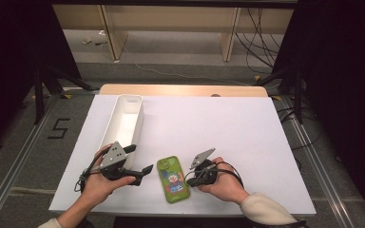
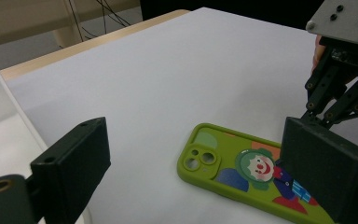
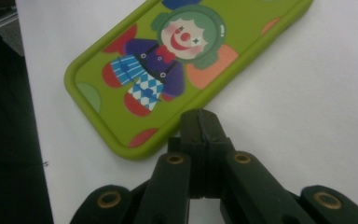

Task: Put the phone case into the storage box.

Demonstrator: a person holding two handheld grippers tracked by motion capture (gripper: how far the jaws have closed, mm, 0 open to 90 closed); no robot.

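- Two claws over a smooth white table (image 1: 228, 123) with a wooden far edge; grey floor around, "5" taped on it.
- Green glossy phone case (image 1: 172, 179), rounded corners, clown print, lies flat between both claws.
- Left claw (image 1: 145, 170) spread wide, empty, case just ahead of it.
- Right claw (image 3: 200, 122) pinched closed, empty, tip just beside case edge.
- Long white plastic bin (image 1: 123, 121) beyond left claw.

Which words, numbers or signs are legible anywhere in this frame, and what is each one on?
"5": black tape figure on the floor left of the table.
Green phone case: a clown picture, no words; the tiny mark beside the clown's hair is too small to read.
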